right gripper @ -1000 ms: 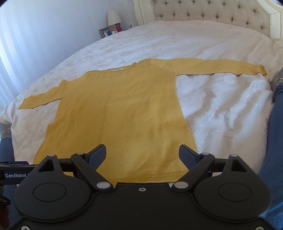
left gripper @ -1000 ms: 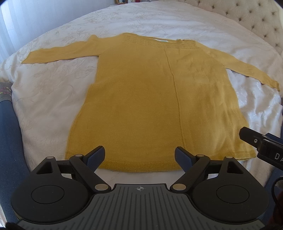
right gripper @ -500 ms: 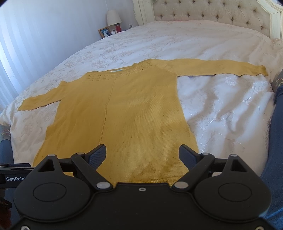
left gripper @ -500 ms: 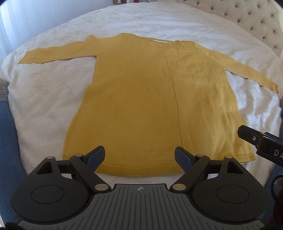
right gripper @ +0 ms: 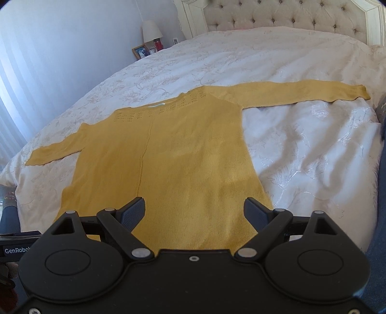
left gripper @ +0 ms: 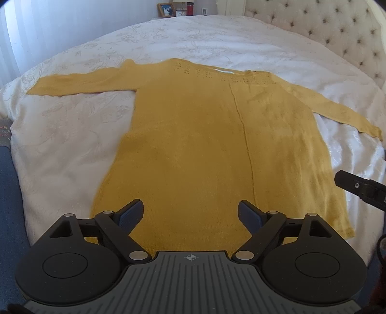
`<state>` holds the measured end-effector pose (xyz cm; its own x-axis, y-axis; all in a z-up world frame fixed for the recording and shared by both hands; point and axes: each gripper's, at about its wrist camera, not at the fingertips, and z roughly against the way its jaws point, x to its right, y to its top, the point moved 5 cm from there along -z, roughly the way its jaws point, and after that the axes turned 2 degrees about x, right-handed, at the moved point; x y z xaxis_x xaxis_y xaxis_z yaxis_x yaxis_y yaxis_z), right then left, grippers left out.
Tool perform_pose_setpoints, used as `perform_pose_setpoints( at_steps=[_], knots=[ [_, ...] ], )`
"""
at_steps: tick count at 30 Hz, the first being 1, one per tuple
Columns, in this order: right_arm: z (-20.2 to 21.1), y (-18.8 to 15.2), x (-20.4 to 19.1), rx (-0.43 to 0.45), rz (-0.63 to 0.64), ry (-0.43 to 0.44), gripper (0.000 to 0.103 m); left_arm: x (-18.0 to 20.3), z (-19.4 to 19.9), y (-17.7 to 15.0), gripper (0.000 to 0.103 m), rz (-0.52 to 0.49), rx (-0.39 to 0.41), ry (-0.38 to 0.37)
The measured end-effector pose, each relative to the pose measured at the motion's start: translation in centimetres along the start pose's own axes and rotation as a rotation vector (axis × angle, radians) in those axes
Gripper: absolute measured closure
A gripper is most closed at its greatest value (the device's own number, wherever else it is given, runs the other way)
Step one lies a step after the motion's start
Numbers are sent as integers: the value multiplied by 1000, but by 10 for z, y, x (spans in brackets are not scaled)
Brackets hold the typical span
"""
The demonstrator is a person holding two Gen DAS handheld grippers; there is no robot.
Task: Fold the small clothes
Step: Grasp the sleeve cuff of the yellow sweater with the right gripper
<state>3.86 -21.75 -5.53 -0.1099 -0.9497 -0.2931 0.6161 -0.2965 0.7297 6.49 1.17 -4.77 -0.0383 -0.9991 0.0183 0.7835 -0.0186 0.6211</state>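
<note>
A mustard-yellow knitted sweater (left gripper: pixel 205 149) (right gripper: pixel 168 157) lies flat on the white bedspread (left gripper: pixel 72 135), neck away from me and both sleeves spread out to the sides. My left gripper (left gripper: pixel 191 210) hovers open over the hem, nothing between its fingers. My right gripper (right gripper: pixel 194 207) also stands open above the hem's right half, holding nothing. Part of the right gripper's body (left gripper: pixel 361 190) shows at the right edge of the left wrist view. The near hem is hidden behind both gripper bodies.
A tufted cream headboard (right gripper: pixel 289 17) stands at the far end of the bed. A nightstand with a lamp (right gripper: pixel 150 31), a photo frame (right gripper: pixel 141 52) and a red cup sits at the far left. Blue fabric (left gripper: pixel 9 193) borders the bed's near corners.
The left wrist view has tilted up slightly, so more of the far bed and the nightstand shows. The right gripper has edged a little over the hem. Both grippers stay open.
</note>
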Motion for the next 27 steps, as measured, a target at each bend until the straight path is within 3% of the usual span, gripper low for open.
perform_pose_setpoints(
  at_steps=[7, 14, 17, 27],
  knots=[
    [-20, 30, 40, 56, 34, -74, 13, -1, -9, 20, 17, -37, 89, 48],
    [-55, 74, 110, 76, 44, -182, 18, 4, -36, 51, 17, -35, 152, 27],
    [-73, 96, 147, 59, 28, -228, 28, 5, -51, 61, 17, -37, 158, 52],
    [-120, 174, 248, 74, 11, -399, 35, 3, -102, 75, 17, -55, 146, 134]
  ],
)
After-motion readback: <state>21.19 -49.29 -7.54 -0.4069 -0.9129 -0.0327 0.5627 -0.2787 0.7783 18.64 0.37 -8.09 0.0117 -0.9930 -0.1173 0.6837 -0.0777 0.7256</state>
